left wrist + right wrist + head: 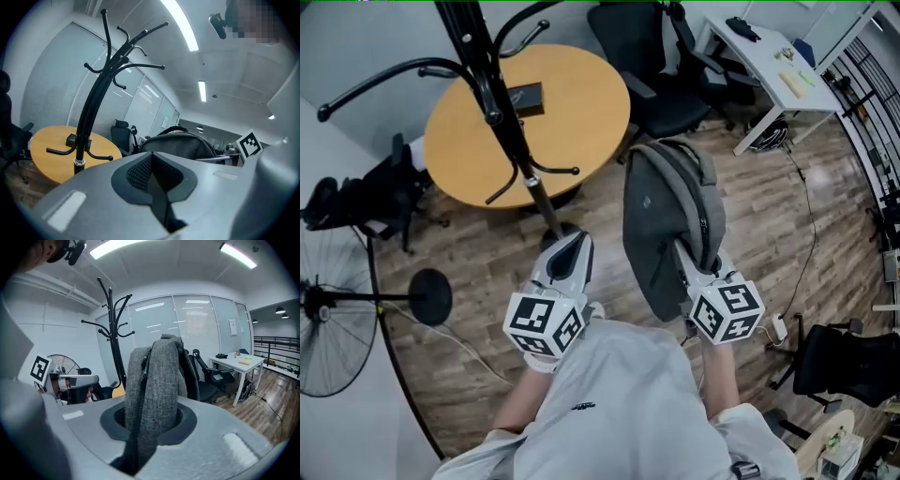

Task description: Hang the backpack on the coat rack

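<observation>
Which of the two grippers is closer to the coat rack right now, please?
Left. The left gripper sits close beside the lower pole of the coat rack; the right gripper, clamped on the backpack, is farther off to its right.

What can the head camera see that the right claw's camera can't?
Only the head view shows the small black box on the round table and the person's light shirt. Only the right gripper view shows the ceiling lights and the glass wall. Both show the grey backpack clamped in the right claw, the black coat rack and the white desk.
</observation>
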Tool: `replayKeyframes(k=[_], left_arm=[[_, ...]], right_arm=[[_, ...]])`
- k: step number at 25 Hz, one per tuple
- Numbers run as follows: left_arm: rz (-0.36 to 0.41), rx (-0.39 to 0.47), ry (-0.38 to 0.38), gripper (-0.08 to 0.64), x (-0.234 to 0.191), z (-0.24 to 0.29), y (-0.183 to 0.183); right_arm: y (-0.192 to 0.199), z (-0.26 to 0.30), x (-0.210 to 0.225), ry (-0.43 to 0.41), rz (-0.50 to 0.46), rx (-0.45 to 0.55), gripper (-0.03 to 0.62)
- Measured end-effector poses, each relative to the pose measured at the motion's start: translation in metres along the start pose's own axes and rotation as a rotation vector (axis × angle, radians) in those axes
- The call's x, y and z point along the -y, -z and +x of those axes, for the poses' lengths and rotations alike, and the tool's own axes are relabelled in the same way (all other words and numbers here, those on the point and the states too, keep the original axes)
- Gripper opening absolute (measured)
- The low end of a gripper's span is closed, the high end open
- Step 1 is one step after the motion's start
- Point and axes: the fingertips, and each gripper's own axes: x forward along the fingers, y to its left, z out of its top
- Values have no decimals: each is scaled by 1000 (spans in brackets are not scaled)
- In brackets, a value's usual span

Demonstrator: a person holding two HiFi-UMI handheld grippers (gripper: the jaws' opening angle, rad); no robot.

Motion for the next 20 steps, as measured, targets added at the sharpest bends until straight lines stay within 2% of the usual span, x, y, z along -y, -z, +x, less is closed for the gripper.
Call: replayKeyframes(k=[3,10,15,20], left_arm=[[-3,-6,9,18,-13,9,0],[22,19,42,18,-3,21,-11],[6,8,-3,18,-5,26,-6],[8,19,-78,18,-18,43,-12]], right_arm=[[-6,8,-8,-4,2,21,81],[-11,2,-4,-1,48,16,81],[-8,18,2,-34,28,-10,81],[-17,54,19,-99,24,-22,81]])
